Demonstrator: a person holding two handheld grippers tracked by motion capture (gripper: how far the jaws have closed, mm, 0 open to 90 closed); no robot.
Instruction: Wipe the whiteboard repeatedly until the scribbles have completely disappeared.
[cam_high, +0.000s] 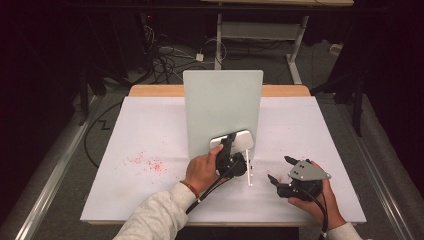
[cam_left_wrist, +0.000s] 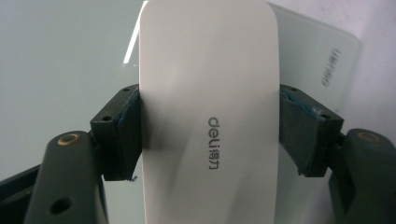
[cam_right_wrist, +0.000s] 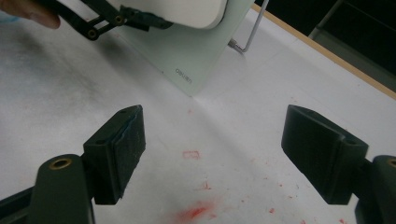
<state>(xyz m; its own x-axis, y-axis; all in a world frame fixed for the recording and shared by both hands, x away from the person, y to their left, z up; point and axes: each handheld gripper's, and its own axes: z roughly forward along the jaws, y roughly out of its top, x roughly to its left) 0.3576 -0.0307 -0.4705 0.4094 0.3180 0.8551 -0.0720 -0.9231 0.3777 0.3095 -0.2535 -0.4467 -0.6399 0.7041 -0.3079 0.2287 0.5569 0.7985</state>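
The left gripper (cam_left_wrist: 210, 135) clamps the white eraser (cam_left_wrist: 210, 93) against the board (cam_high: 222, 107). The right gripper (cam_right_wrist: 212, 158), jaws wide, rests at the board's 4 o'clock over red specks (cam_right_wrist: 196, 212).

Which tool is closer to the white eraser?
Left. The left tool grips the white eraser against the board; the right tool rests open on the table, apart.

white eraser (cam_left_wrist: 210, 112), flat against glass board (cam_high: 222, 107)

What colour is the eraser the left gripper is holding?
White, with grey "deli" lettering; the eraser shows best in the left gripper view.
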